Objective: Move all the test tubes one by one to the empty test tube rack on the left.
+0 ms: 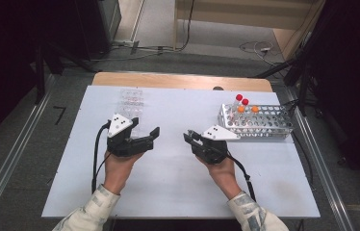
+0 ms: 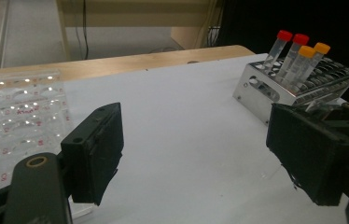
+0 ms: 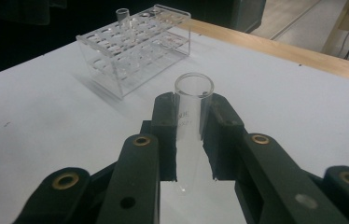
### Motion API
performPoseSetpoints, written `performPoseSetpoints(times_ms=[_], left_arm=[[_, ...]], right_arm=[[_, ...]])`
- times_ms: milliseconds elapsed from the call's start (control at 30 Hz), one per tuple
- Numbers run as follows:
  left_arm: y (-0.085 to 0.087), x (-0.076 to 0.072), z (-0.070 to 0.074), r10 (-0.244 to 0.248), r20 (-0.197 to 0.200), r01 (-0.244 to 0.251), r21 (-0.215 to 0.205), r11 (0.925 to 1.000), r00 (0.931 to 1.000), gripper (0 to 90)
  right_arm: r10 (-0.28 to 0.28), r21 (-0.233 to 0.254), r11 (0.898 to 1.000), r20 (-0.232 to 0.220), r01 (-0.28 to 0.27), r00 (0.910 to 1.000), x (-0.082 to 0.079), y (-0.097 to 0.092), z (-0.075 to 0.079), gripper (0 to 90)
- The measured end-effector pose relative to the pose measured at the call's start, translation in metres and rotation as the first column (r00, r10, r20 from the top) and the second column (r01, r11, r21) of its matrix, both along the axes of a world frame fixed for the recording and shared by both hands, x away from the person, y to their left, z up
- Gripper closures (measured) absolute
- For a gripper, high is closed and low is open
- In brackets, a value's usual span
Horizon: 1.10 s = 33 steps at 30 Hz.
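My right gripper (image 3: 193,122) is shut on a clear, uncapped glass tube (image 3: 194,88), whose open mouth sticks out past the fingertips. Seen from above, this gripper (image 1: 190,137) hovers over the middle of the white table and points left. My left gripper (image 1: 145,130) is open to the left of centre with nothing between its fingers (image 2: 93,149). A clear plastic rack (image 1: 131,98) (image 3: 135,46) stands beyond the left gripper with one clear tube (image 3: 122,14) in it. At the right, a metal rack (image 1: 260,124) (image 2: 266,88) holds tubes with red caps (image 2: 284,35) and orange caps (image 2: 322,47).
A white sheet (image 1: 178,173) covers the table, with a wooden edge (image 1: 183,81) along the far side. Metal rails run along both sides of the table. Cables lie on the floor behind it. Open white surface lies between the two racks.
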<state>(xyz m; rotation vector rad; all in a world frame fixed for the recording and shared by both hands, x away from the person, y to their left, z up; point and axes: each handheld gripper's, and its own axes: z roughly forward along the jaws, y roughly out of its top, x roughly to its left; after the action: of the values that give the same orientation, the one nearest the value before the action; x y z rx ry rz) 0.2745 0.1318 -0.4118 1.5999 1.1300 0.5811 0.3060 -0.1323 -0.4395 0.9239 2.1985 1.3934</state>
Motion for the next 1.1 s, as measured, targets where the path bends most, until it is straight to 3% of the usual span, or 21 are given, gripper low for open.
performPoseSetpoints(times_ms=[333,533,733,1100], left_arm=[[-0.013,-0.005,0.004,-0.039,0.009,0.039,0.000,0.9992,0.9992,22.1],[-0.023,-0.006,0.002,-0.090,-0.001,0.090,0.015,0.9958,0.9960,26.9],[-0.034,-0.008,-0.001,-0.143,-0.028,0.145,0.048,0.9883,0.9893,41.2],[-0.040,-0.005,-0.005,-0.196,-0.080,0.200,0.049,0.9786,0.9774,63.7]], right_arm=[[0.034,-0.023,0.999,-0.006,-0.035,0.9994,-0.006,0.016,-0.007,72.6],[0.056,-0.033,0.998,-0.010,-0.056,0.9984,-0.010,0.025,-0.012,72.6],[0.070,-0.043,0.997,0.001,-0.069,0.9976,-0.014,0.035,-0.013,72.6],[0.087,-0.060,0.995,0.035,-0.085,0.9956,-0.019,0.048,-0.013,72.7]])
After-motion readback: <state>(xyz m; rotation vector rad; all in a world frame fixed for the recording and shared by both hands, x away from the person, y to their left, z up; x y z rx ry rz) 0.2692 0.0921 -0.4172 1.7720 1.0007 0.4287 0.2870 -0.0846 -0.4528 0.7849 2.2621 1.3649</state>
